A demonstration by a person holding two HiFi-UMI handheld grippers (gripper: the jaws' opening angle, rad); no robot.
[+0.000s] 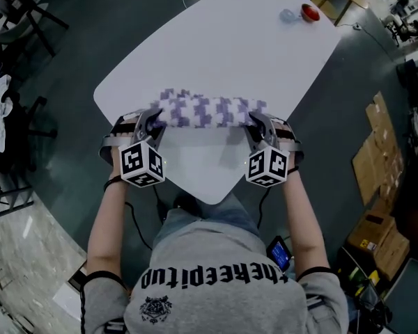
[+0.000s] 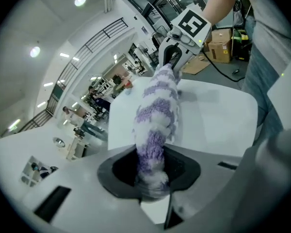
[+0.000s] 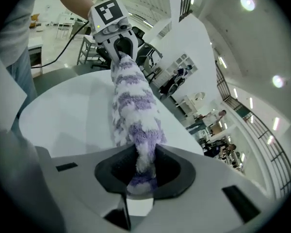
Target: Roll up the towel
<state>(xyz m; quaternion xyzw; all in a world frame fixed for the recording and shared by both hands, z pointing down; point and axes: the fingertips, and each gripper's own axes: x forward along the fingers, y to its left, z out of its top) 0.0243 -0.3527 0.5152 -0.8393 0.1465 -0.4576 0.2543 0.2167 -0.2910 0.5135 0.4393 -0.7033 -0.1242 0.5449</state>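
Tools nearest the person: the left tool is clenched on the left end of the towel, and the right tool is clamped on its right end, fluffy purple-and-white pile bunched between each pair of pads. The towel itself hangs as a gathered strip stretched between them, over the near part of the white table, and by the shadow under it I would say it is a little clear of the surface. Well beyond the towel, at the table's far end, sit a small red thing and a bluish one just beside it, too far off to interfere.

The trouble I would expect is the grip. Each tool holds only a thick tuft, so a pull outward could draw one end free and drop that side. Because the cloth is bunched rather than flat, any roll begun from this shape would likely come out lumpy or skewed, more so if one hand leads the other.
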